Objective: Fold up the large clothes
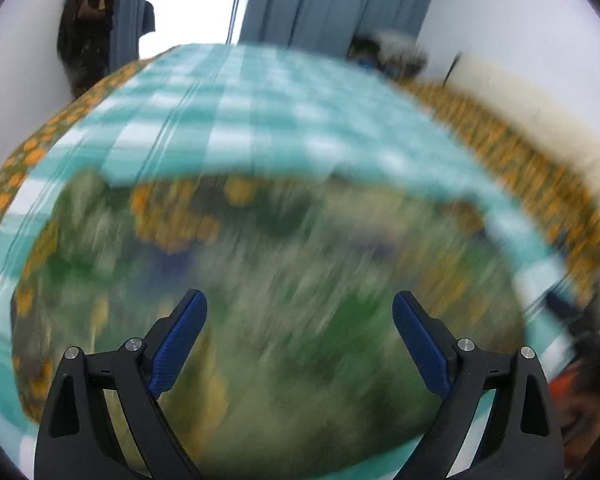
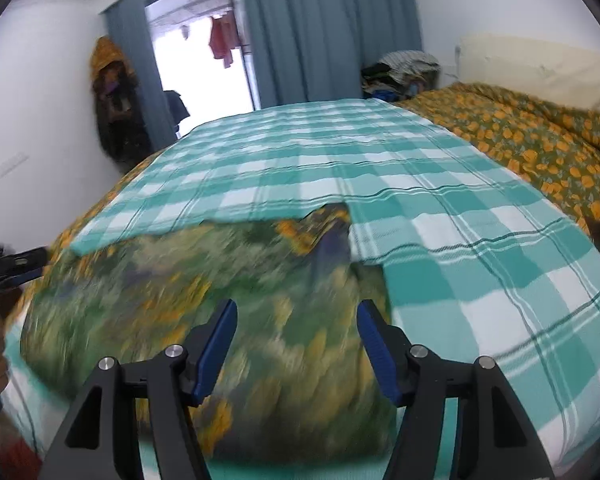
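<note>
Nearest: left gripper (image 1: 300, 344) w/ jaws spread wide, nothing between the blue pads (image 1: 178, 344). Right gripper (image 2: 296, 350) also parted, narrower gap, gripping nothing. Both hovering just above the floral garment (image 2: 204, 300), green/orange print, badly motion-blurred in both views, so folds and edges hard to read. Garment lying near edge of the bed, on top of the teal checked sheet (image 2: 480, 280), bunched into a rounded heap, a dark fold showing at its far right.

Step in hand, prob: reaching for a fresh hold on the heap. To do well: slow down first, find real hem or corner rather than a mid-cloth pinch; one gripper per corner, left side and right side; catch garment only, not the checked sheet under it. Then lift, spread flat toward far side where sheet lies smooth.

Beyond: orange-flowered quilt (image 2: 540, 144) far right, clothes pile (image 2: 404, 68) behind it, blue curtains (image 2: 320, 28) and bright doorway at back.
</note>
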A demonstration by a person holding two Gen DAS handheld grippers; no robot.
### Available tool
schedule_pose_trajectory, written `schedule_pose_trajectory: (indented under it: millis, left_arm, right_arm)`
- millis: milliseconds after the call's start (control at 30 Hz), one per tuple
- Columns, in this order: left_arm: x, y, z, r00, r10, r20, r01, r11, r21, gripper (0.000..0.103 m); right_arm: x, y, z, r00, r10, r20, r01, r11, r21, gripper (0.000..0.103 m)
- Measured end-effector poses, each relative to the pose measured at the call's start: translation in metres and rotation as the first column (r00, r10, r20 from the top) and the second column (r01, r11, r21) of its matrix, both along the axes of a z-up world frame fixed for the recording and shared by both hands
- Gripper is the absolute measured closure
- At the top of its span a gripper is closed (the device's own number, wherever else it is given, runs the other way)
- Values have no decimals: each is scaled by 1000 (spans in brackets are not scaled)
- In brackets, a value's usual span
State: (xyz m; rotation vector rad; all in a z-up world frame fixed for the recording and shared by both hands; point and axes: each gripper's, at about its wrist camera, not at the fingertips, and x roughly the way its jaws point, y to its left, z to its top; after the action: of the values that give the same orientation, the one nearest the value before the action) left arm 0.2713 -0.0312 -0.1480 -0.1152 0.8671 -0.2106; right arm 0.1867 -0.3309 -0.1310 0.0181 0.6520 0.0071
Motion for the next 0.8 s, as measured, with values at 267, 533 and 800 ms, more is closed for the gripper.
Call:
schedule_pose_trajectory:
  millis: [267, 533, 800]
  left_arm:
    - [-31, 4, -11, 1000, -8, 2, 8, 998, 62, 8]
    - [19, -18, -2, 999, -23, 27, 21, 995, 94, 5]
    - [29, -16, -66, 1000, 2, -16, 0, 990, 141, 1]
  right_arm:
    - [-2, 27, 18, 993, 104, 58, -106, 994, 32, 39]
    - [57, 7, -46, 981, 80, -179, -50, 985, 163, 39]
    - [44, 3, -71, 976, 111, -190, -84, 986, 144, 39]
